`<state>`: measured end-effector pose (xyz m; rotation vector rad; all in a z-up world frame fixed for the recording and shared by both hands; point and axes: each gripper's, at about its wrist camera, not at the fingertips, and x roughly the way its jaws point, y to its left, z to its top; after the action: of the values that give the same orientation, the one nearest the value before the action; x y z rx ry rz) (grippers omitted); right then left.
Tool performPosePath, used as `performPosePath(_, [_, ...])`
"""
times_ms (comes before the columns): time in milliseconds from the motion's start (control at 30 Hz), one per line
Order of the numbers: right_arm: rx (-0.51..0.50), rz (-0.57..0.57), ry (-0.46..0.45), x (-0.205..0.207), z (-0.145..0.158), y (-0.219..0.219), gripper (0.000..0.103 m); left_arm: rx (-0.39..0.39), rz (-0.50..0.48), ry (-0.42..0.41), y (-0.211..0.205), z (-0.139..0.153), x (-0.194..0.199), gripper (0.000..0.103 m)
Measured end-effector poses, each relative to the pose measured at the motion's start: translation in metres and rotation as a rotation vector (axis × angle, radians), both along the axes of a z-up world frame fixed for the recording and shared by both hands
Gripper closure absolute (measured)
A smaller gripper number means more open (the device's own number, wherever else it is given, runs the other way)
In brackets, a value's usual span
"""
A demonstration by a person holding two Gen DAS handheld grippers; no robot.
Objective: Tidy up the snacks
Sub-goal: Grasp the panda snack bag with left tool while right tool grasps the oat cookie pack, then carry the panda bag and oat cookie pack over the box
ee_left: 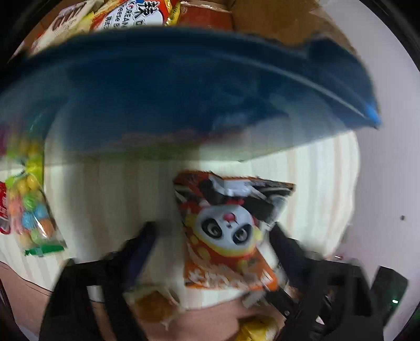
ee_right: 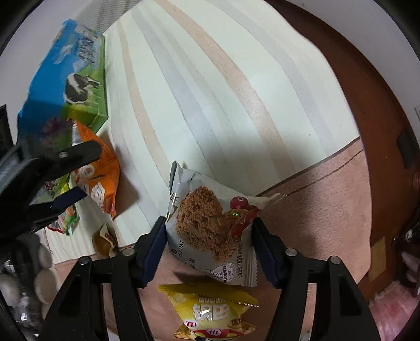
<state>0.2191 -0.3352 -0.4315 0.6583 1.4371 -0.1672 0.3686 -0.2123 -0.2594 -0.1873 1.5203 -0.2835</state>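
Snacks lie spread over a striped cloth (ee_right: 210, 86) and the pinkish surface (ee_right: 315, 209) beside it.

Nearest in the right wrist view, a yellow packet (ee_right: 210, 314) lies on the pinkish surface; its lower end is cut off by the frame edge and its print is only partly legible. The right gripper (ee_right: 210, 236) is clenched on an oat cookie packet (ee_right: 210, 225), one finger against each side; the letters "OAT" can be read on the wrapper.

The left gripper (ee_left: 212, 236) is blurred by motion. Its fingers stand spread on either side of an orange panda packet (ee_left: 228, 230), and whether they touch it cannot be told. A small brown-filled packet (ee_left: 155, 307) lies just under the left finger, too smeared to identify.

To the side, a clear bag of coloured candies (ee_left: 29, 209) lies on the cloth, partly cut off.

Farther away, a blue box (ee_left: 183, 91) with a printed cow fills the upper left wrist view as a blur. Behind it a cardboard box (ee_left: 275, 23) holds packets; one label (ee_left: 126, 15) reads "KOREAN", the remainder hidden.
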Motion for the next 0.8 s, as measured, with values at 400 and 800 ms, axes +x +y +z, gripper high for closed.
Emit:
performPosePath(400, [-0.049,0.034,-0.019,-0.006,-0.006,0.011,0.039,0.194,-0.137,-0.070,0.026,0.011,-0.057,0.055])
performPosePath(800, [-0.086,0.061,-0.002,0.000,-0.017,0.032,0.037,0.107,-0.021,0.021,0.070,-0.016,-0.075,0.058])
